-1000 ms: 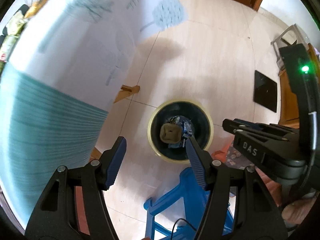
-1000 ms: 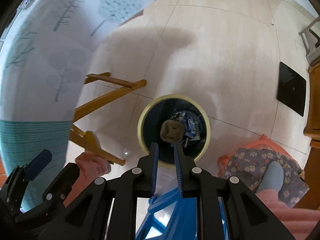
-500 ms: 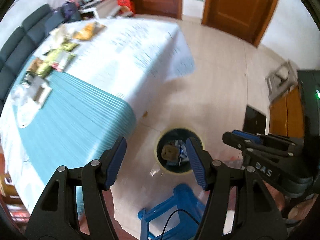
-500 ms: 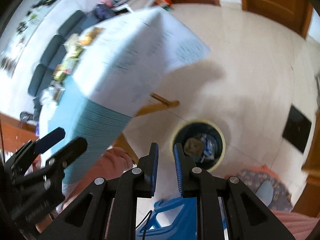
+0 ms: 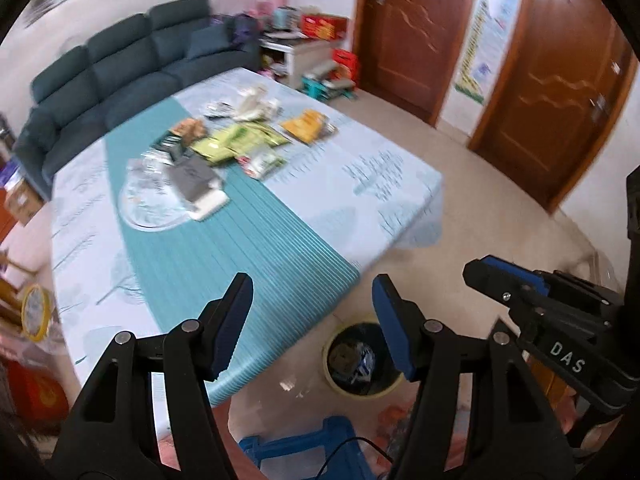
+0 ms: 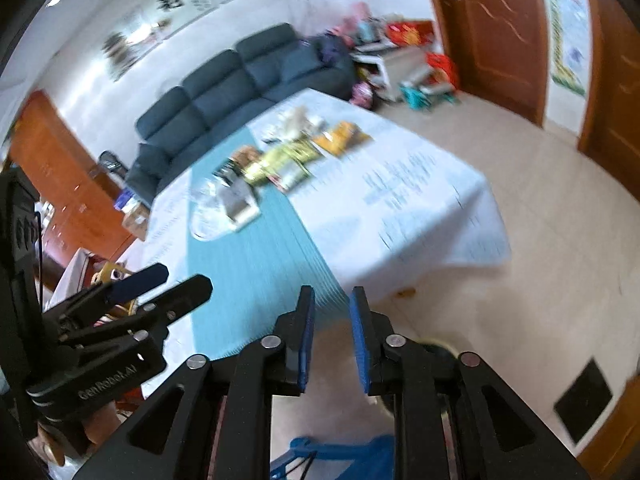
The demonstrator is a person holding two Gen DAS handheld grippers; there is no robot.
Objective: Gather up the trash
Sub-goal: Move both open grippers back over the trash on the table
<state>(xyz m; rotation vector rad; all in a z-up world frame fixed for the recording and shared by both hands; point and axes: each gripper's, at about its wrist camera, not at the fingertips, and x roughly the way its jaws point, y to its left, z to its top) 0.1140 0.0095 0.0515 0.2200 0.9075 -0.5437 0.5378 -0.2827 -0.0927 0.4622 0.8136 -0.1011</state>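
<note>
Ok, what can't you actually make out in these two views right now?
- Wrappers on the table: motion blur in both views, labels unreadable.
- Trash bin: left view, partly behind the left hand-held gripper; contents unclear.
- Right view: bin almost hidden behind the right hand-held gripper.

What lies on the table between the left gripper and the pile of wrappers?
In the left wrist view, only bare teal striped tablecloth lies between the open left gripper and the pile of wrappers.
</note>
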